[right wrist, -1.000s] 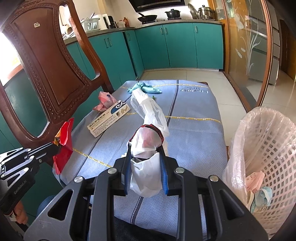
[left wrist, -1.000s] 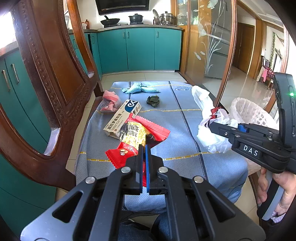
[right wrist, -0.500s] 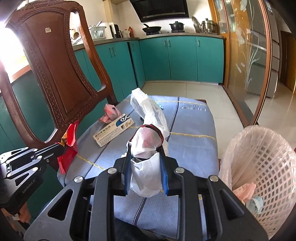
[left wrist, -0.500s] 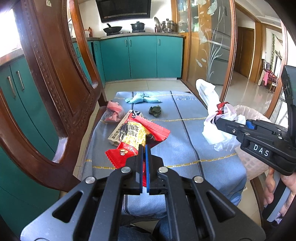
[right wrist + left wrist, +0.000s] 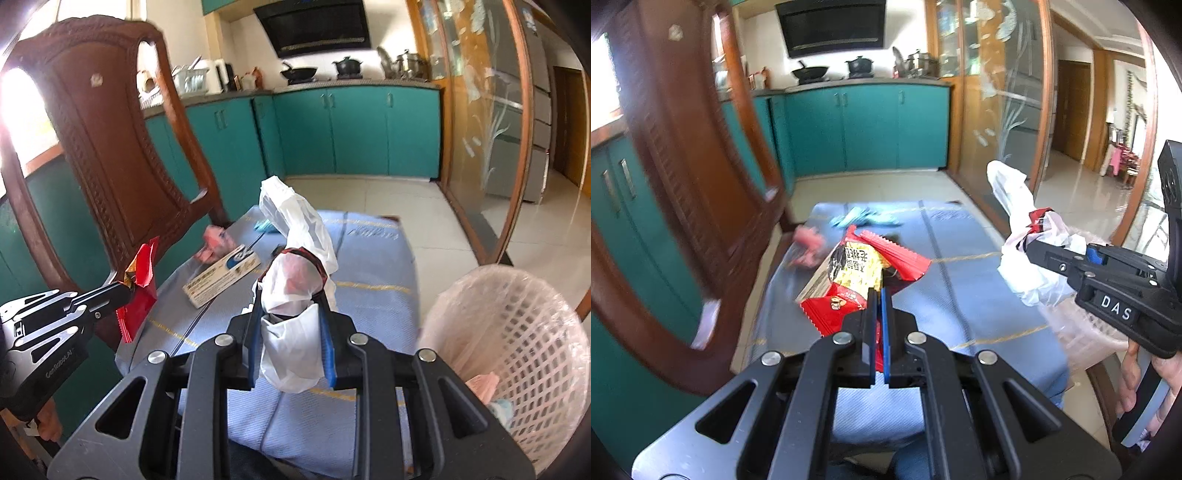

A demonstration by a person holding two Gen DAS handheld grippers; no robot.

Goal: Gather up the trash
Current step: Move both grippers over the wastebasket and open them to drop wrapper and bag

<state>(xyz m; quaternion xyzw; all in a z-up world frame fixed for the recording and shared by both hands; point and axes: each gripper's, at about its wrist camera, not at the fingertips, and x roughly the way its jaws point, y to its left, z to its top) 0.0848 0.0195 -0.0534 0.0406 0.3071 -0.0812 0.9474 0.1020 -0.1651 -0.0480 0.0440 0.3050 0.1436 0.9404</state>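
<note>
Both grippers are clamped on trash and held in the air above the table (image 5: 373, 258).

Left gripper (image 5: 878, 295): its two jaws are pressed nearly together on the lower edge of a red and yellow snack wrapper (image 5: 864, 273). The wrapper stands up and forward from the tips. In the right wrist view the left gripper (image 5: 127, 288) reaches in from the left edge, roughly level, with the wrapper (image 5: 142, 284) hanging from its tip beside the wooden chair back (image 5: 99, 147). The hand that holds it is barely visible at the lower left corner.

Right gripper (image 5: 291, 314): its jaws stand partly apart with a bunched white plastic bag (image 5: 291, 258) squeezed between them. The bag has a red and black band near its middle, and its loose end rises above the tips. In the left wrist view the right gripper (image 5: 1034, 247) enters from the right, tilted slightly upward toward its tip, with the bag (image 5: 1027, 236) at its front. The person's right hand (image 5: 1141, 373) wraps the grip from below.

A white mesh basket (image 5: 517, 325) with a thin plastic liner stands at the right edge of the table, to the right of the bag and lower. It already contains pink and pale blue scraps.

On the blue tablecloth lie a long cardboard box (image 5: 221, 277), a crumpled pink wrapper (image 5: 218, 240) beside it, and a light blue scrap (image 5: 864, 218) near the far end.
</note>
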